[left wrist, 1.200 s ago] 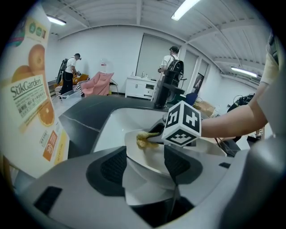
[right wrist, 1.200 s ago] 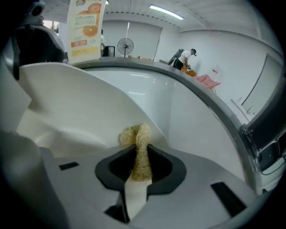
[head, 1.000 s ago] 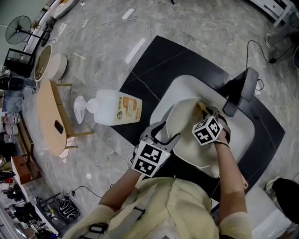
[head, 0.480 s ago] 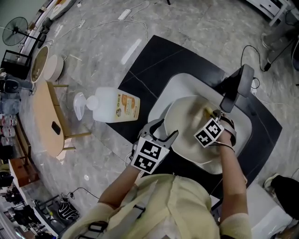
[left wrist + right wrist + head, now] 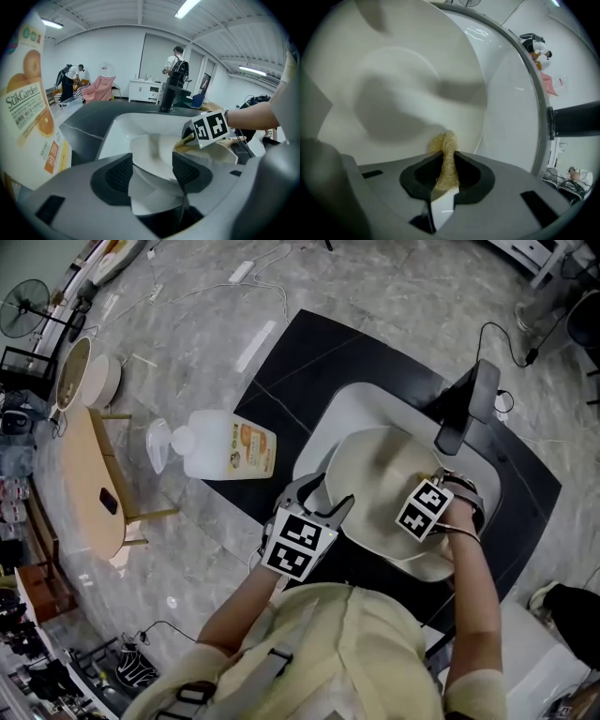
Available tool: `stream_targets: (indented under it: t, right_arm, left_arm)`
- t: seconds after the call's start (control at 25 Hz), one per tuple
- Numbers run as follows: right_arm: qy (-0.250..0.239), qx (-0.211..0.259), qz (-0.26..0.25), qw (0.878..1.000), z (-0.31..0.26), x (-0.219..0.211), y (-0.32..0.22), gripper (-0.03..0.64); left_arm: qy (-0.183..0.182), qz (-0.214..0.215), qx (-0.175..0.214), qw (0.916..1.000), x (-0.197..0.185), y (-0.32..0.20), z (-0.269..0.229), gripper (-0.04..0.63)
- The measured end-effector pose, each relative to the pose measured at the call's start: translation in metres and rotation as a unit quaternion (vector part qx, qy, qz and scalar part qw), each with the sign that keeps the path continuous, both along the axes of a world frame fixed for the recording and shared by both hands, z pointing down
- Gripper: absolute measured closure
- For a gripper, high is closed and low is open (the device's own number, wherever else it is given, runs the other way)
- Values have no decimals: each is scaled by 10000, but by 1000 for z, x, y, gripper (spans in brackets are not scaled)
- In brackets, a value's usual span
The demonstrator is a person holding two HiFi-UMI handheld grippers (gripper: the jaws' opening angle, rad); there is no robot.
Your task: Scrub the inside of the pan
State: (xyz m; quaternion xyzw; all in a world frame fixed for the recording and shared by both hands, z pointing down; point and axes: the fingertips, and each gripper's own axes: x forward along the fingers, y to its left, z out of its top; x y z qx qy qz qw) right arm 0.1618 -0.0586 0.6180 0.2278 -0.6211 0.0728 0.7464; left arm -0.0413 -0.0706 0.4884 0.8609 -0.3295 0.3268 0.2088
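In the head view the cream pan (image 5: 375,474) sits tilted in the white sink (image 5: 352,418), which is set in the black counter (image 5: 309,362). The left gripper (image 5: 317,491) reaches over the sink's near-left edge to the pan's rim. The right gripper (image 5: 427,502) is over the pan's right side. Its marker cube covers its jaws and whatever they hold. A black faucet (image 5: 461,413) stands at the sink's far-right corner. A pump bottle (image 5: 230,448) is off the counter's left edge, and what its base rests on cannot be told.

The left gripper view shows both jaws closed on a cream part of the pan. Whether that part is rim or handle is hard to make out. The bottle's label fills the left edge, cut off. A yellowish bit of the scrubber (image 5: 185,143) peeks from under the right gripper's cube. A person (image 5: 176,61) stands far behind the faucet.

The right gripper view shows the jaws pinched on the tan, fibrous scrubber. Its tip is at the pan's inner wall near the bottom, though contact is not clear. The sink's wall curves past on the right.
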Motion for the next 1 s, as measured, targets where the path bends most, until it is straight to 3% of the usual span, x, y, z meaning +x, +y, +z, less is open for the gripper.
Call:
stream_targets:
  t: [0.28,0.52,0.84,1.0]
  right_arm:
    - [77,-917,-418,9949,-9,-4,32,538]
    - [-138,-1770,-591,9823,-23,-16,60,538]
    - [-889,-2681,-588,9575,-39,-47,93,539]
    - [-1485,-2972,-514,9418,-52,-66,104,540]
  left_arm:
    - [64,8,0,10000,-1,0,0,325]
    - [121,17,-1,9999,0,1,-2,325]
    - [163,14,-10,9999,-1,0,-1,325]
    - [149,42,-33,9999,0,0,-2,325]
